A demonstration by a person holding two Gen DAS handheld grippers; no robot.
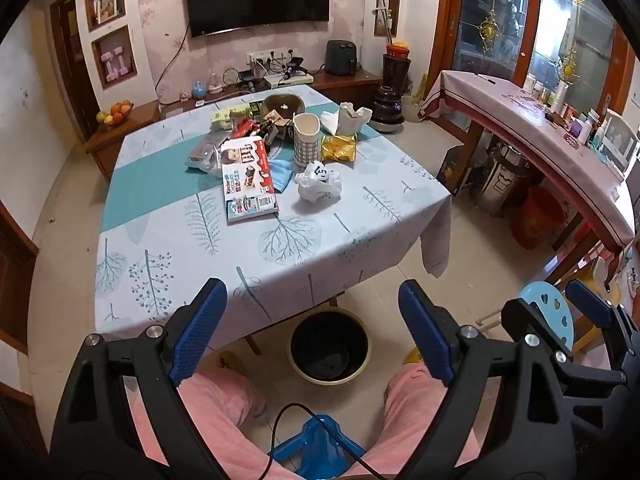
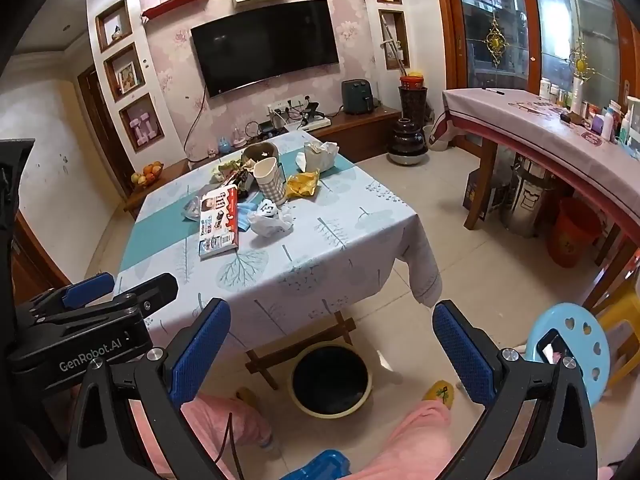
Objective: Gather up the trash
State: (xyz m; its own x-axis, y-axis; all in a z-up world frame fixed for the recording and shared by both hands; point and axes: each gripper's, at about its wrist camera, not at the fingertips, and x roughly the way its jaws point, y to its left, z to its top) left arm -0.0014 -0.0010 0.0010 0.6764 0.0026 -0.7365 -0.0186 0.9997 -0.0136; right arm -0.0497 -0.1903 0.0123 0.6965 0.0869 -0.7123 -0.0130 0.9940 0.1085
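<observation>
Trash lies in the middle of the table: a Kinder chocolate box, a crumpled white paper, a gold wrapper, a checked paper cup, white tissues and several small wrappers. A round bin with a black liner stands on the floor by the table's near edge. My left gripper is open and empty above the bin. My right gripper is open and empty, to the right of the left one. The same pile and bin show in the right wrist view.
A light blue stool stands right of the bin. A blue stool and the person's pink-clad legs are below the grippers. A long side table with bottles runs along the right, with a red bucket under it.
</observation>
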